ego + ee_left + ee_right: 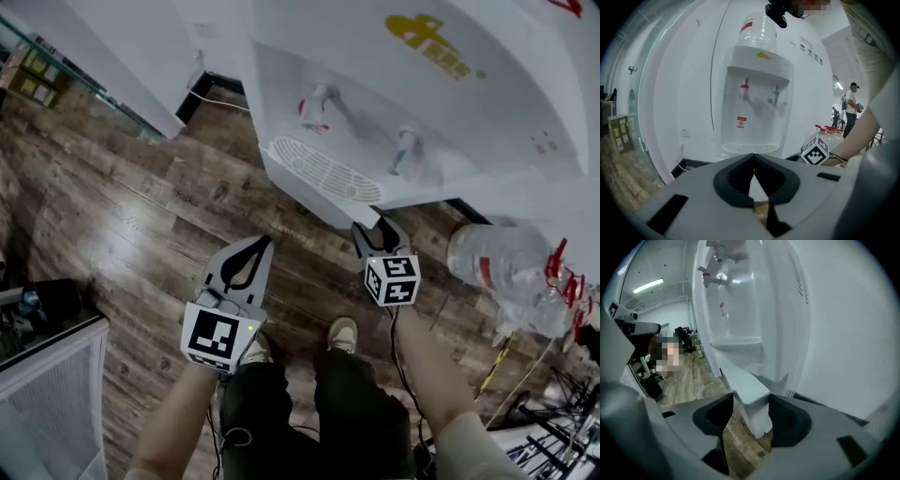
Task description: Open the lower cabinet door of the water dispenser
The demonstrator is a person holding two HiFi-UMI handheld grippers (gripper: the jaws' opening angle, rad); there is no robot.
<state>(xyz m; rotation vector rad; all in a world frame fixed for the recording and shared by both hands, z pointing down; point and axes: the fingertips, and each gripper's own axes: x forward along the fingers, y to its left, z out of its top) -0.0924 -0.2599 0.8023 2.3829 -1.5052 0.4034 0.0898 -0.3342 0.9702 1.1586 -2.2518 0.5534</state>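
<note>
The white water dispenser (394, 84) stands in front of me, with a red tap (314, 108) and a blue tap (405, 145) above its drip grille (323, 171). My right gripper (380, 228) reaches under the dispenser's front ledge. In the right gripper view the white edge of the lower cabinet door (745, 385) fills the gap between the jaws of the right gripper (751, 401), and both pads touch it. My left gripper (258, 248) hangs over the floor to the left, apart from the dispenser. The left gripper (753, 159) is shut with nothing in it.
Clear water bottles with red caps (511, 267) lie on the wood floor at the right, with cables (553, 417) beyond them. A white mesh-sided case (56, 384) stands at lower left. A cord (214, 96) runs along the wall. A person (851, 108) stands in the distance.
</note>
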